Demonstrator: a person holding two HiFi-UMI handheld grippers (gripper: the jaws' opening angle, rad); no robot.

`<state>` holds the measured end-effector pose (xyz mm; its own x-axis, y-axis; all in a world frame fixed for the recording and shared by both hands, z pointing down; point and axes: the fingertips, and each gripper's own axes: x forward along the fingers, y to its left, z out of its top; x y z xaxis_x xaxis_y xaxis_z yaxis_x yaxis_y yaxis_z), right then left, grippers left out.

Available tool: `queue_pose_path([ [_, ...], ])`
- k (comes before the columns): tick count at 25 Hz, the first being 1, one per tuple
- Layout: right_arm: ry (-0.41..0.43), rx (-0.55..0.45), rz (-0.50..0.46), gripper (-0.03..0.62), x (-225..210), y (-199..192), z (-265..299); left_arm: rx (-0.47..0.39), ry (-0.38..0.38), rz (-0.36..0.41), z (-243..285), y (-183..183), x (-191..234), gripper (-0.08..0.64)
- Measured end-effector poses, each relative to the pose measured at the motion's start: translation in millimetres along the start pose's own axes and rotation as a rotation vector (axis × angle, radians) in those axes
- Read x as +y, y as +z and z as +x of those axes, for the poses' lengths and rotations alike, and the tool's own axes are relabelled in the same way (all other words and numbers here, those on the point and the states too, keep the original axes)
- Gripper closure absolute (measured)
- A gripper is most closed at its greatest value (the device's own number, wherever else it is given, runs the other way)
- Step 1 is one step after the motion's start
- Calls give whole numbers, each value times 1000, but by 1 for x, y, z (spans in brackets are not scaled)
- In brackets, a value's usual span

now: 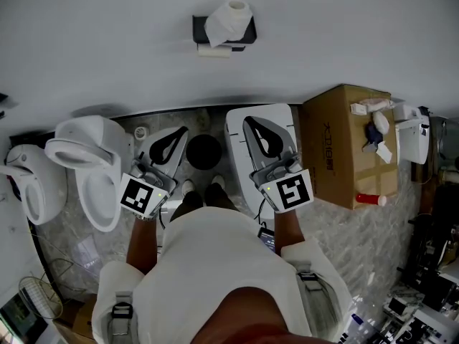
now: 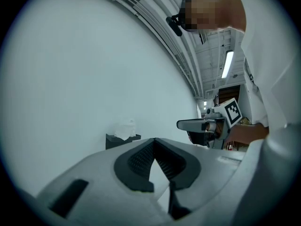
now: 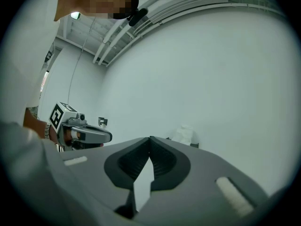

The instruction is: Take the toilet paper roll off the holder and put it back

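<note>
On the wall up top, toilet paper roll (image 1: pixel 231 16) sits in its black holder (image 1: pixel 249 33). Left gripper (image 1: pixel 179 132) and right gripper (image 1: pixel 249 122) are both pinched closed, empty, well apart from it. Cardboard box (image 1: pixel 337 156) at right is closed, with small items on its lid.

I see a plain pale wall (image 1: pixel 107 41) ahead, meeting a grey marbled floor (image 1: pixel 344 228). A white toilet (image 1: pixel 97 174) and a second one (image 1: pixel 25 188) stand at left, with a cardboard box (image 1: pixel 337 149) at right. Overhead, a strip light (image 2: pixel 229 62) glows near the ceiling pipes (image 3: pixel 141 27).
</note>
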<state>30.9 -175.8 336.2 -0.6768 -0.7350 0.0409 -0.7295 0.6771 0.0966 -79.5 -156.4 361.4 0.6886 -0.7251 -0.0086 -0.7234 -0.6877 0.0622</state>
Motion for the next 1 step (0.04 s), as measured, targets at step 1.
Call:
queue_pose_path([
  [1, -2, -2, 1, 578, 0, 0, 0, 1, -3, 3, 0, -1, 0, 561],
])
